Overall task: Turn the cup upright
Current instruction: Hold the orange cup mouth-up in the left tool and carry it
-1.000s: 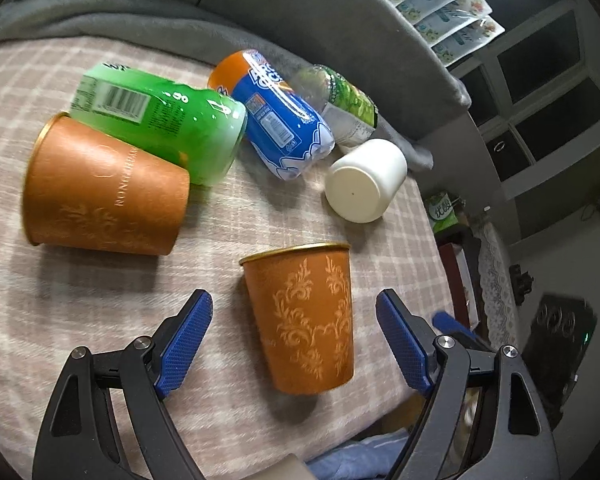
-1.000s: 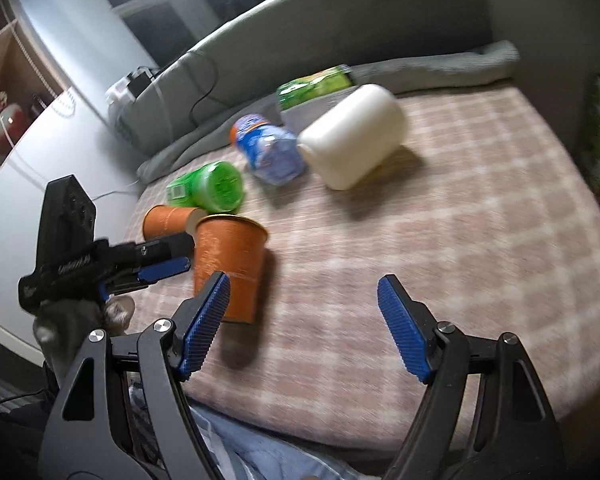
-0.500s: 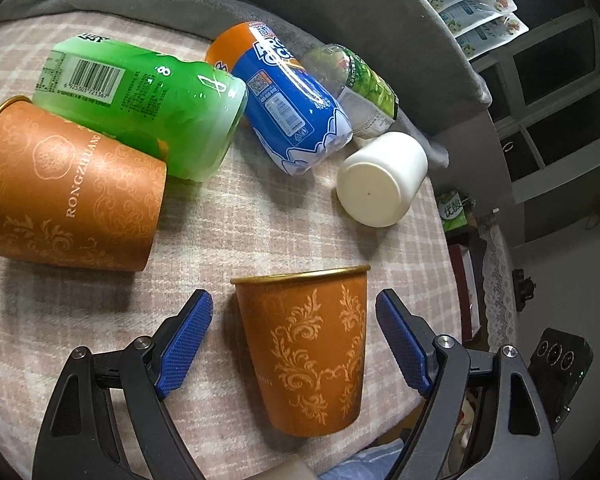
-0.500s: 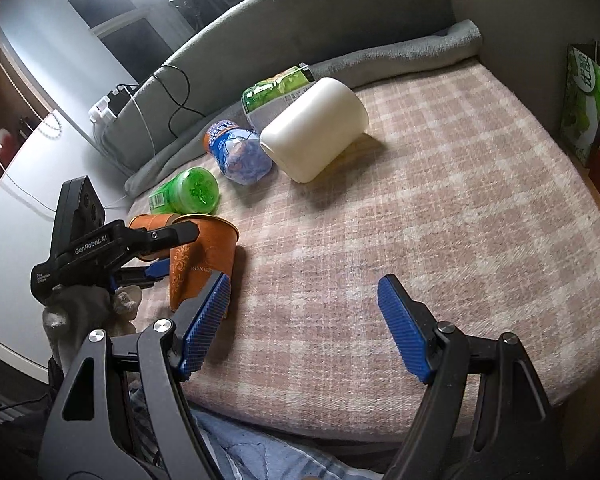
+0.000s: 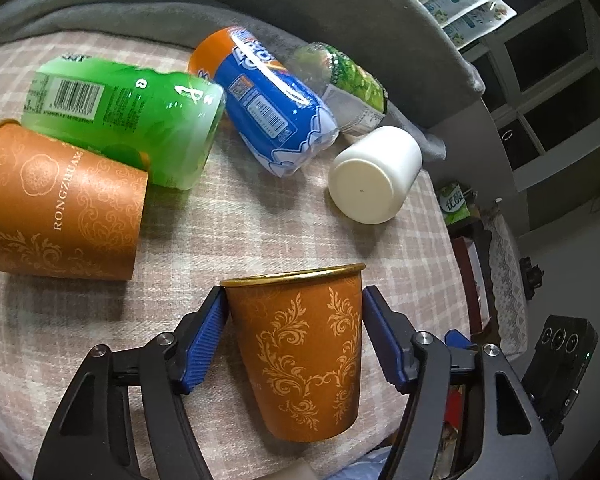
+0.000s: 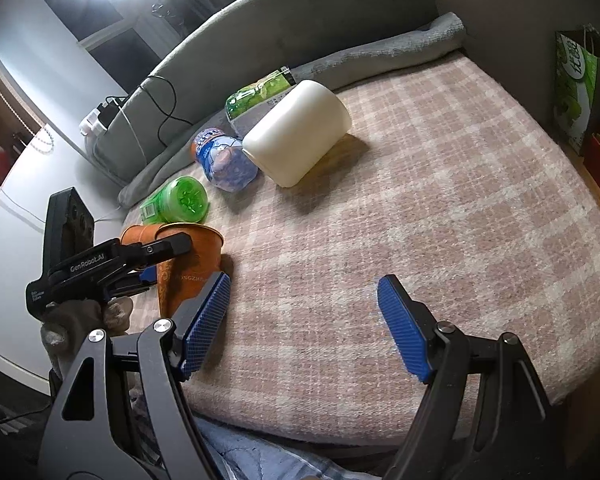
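Orange cup [image 5: 306, 354] with gold scroll print stands rim-up between the 2 blue pads of the left gripper [image 5: 294, 336], which is clamped on its upper wall just under the gold rim; both pads look to be touching. Judgement: cup already reads as upright, so the step in hand is setting it down and letting go. To do that well, keep the base flat on the plaid blanket [image 6: 440, 208], ease the pads apart evenly, then back straight out so neither pad drags the rim; soft bedding could tip it.

Ahead-left of that gripper, a 2nd orange cup [image 5: 60, 208] lies on its side, touching a green bottle [image 5: 132, 120]. Further ahead lie a blue-label bottle [image 5: 272, 104], a clear bottle with green label [image 5: 348, 88], and a white cup [image 5: 374, 176] on its side, ahead-right.

Right gripper [image 6: 304, 324] hangs with jaws spread wide over bare blanket, holding nothing; the held cup sits off its left pad.

Hard to tell: whether the cup base touches the blanket, since it sits at the bed edge. In the right view the left tool covers much of the cup. The 2nd cup's rim is cut off at frame edge.
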A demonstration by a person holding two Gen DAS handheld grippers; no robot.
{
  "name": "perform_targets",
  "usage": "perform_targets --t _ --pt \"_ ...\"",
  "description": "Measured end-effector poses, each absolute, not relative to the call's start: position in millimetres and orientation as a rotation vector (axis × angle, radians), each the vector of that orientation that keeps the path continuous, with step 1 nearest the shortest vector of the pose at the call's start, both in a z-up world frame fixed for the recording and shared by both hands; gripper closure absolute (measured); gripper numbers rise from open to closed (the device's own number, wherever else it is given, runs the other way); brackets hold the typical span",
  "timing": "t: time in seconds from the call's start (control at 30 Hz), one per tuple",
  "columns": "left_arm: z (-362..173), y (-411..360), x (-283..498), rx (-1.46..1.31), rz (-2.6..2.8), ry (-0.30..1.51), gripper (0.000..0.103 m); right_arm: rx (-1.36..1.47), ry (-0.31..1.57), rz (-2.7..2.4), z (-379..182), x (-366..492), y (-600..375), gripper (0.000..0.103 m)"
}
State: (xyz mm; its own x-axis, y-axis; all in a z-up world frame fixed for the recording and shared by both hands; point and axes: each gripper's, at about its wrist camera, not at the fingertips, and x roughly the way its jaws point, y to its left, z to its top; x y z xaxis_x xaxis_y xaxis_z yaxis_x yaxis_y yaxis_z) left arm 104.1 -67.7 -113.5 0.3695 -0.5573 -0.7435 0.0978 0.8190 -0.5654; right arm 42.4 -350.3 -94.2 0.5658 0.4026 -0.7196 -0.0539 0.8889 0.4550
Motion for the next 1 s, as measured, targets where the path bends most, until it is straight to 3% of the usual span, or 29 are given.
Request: perform_targets --t 1.0 --pt "-64.7 -107.7 74.1 -0.072 -0.355 0.774 0.036 0.353 0.908 0.238 -91.3 39.1 -344.2 0.024"
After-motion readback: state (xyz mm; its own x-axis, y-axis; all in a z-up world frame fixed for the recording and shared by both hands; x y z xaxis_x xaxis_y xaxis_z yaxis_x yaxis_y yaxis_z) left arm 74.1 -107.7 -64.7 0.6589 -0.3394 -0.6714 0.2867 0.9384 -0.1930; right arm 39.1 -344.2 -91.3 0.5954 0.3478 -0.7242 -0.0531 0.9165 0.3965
